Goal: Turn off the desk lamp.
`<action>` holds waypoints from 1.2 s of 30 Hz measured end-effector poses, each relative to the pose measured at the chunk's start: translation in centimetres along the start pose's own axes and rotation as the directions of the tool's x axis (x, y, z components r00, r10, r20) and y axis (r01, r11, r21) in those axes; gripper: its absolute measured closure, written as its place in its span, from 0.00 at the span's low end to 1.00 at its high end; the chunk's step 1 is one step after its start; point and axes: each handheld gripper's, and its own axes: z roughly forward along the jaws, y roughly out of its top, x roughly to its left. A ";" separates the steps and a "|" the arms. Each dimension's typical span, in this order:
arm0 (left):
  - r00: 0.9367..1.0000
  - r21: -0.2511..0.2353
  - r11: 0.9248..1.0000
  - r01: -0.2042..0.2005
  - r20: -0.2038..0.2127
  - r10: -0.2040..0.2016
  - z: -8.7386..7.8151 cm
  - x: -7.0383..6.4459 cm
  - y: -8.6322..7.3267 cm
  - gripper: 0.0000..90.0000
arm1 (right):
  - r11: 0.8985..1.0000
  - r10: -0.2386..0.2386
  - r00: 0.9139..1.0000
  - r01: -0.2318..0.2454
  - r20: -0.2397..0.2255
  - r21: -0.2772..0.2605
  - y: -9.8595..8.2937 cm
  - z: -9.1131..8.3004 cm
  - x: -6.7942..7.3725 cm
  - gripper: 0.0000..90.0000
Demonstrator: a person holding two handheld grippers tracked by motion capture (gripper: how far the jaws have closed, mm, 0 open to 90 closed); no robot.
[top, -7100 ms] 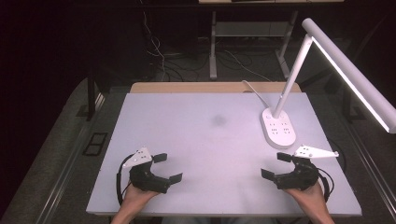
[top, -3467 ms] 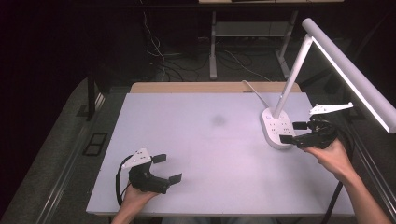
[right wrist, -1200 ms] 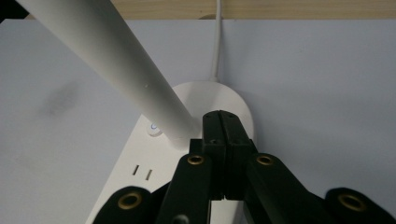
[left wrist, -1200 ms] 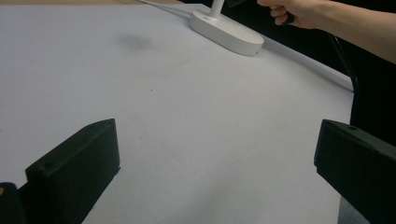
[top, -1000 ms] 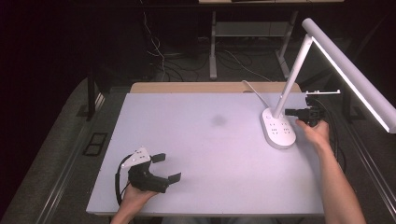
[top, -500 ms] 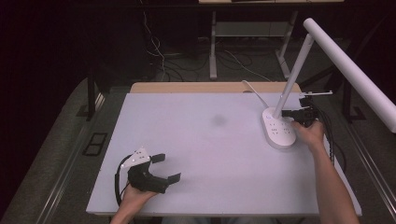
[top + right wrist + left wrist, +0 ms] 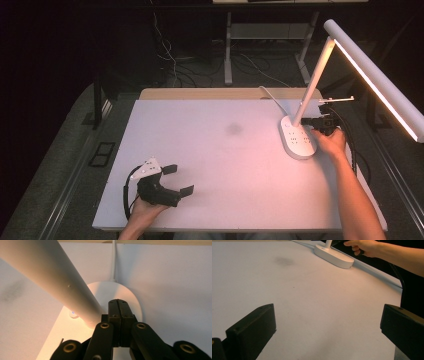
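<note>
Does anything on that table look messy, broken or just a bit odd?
Only one small thing: a faint dark smudge marks the white table near its middle, left of the lamp. The lamp stands upright and lit, and nothing looks spilled or broken.

High view looks down; both gripper views, low over the table, share the lamp base (image 7: 333,257).

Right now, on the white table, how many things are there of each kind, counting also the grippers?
Desk lamps: 1, the white desk lamp, lit.
Grippers: 2, the left gripper with jaws apart, the right gripper with jaws together beside the lamp's post.
Total: 3.
</note>
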 end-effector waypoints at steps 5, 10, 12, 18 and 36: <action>1.000 0.000 1.000 -0.001 0.000 0.001 0.0 0.0 0.0 0.00 | 1.000 -0.011 1.000 0.011 0.006 -0.003 -0.1 0.0 -0.1 1.00; 1.000 0.002 1.000 0.001 -0.001 -0.001 0.0 0.0 -0.1 0.00 | 1.000 -0.009 1.000 0.010 0.010 -0.011 -0.2 0.0 0.0 1.00; 1.000 0.000 1.000 0.006 0.000 -0.006 0.0 0.0 -0.1 0.00 | 1.000 -0.018 1.000 0.019 0.021 -0.011 -0.2 0.1 0.1 1.00; 1.000 0.002 1.000 0.002 0.001 -0.002 0.0 -0.1 -0.1 0.00 | 1.000 -0.011 0.999 0.012 0.030 -0.023 -0.5 0.1 0.3 1.00; 1.000 -0.003 1.000 0.003 -0.001 -0.003 0.0 0.0 0.0 0.00 | 1.000 -0.001 1.000 0.001 0.021 0.005 0.0 0.0 0.1 1.00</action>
